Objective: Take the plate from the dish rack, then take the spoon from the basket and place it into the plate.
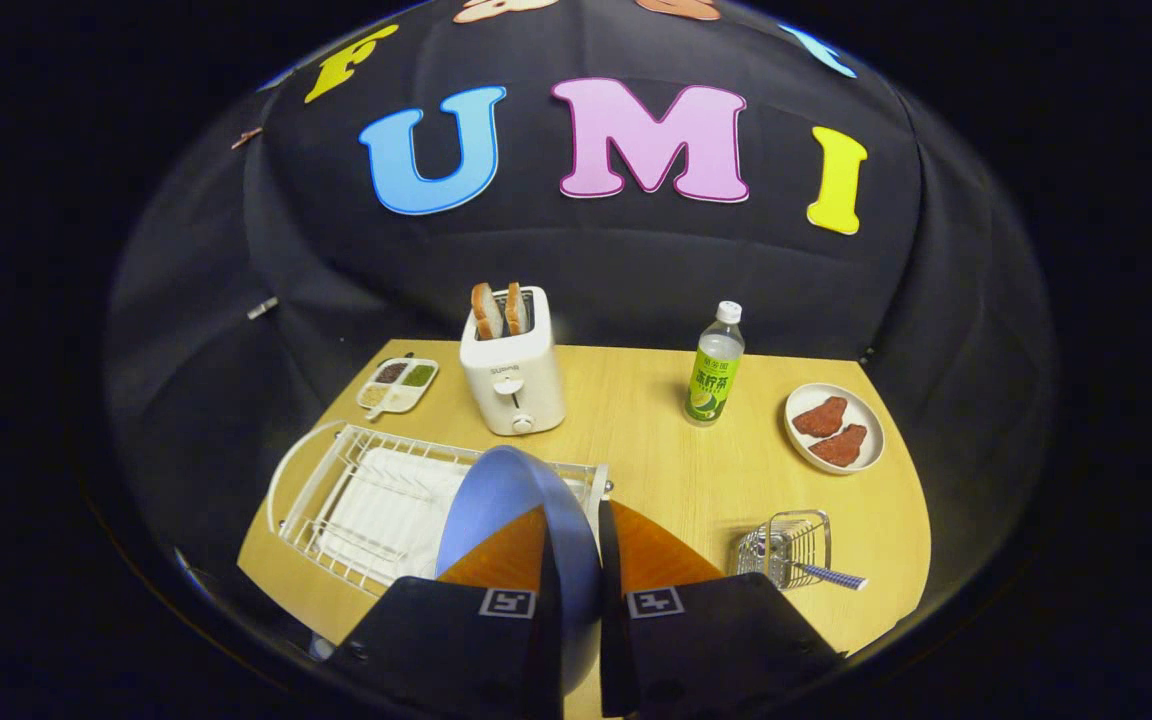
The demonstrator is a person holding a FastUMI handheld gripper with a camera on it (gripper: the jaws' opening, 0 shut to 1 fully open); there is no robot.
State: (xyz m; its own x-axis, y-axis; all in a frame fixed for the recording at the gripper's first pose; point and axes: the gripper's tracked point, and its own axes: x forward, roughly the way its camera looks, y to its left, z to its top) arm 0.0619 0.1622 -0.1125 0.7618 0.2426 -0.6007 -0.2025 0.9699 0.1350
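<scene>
Gripper (576,560) clamping the blue plate (506,500) by its rim between both fingers, plate tilting above the white dish rack (336,490), spoon (829,575) lying in the wire basket (786,550) nearby

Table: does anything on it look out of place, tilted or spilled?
Nothing is spilled. The blue plate stands on edge, tilted, held between the tool fingers above the dish rack. The spoon handle sticks out sideways from the small wire basket. The bottle stands upright.
</scene>
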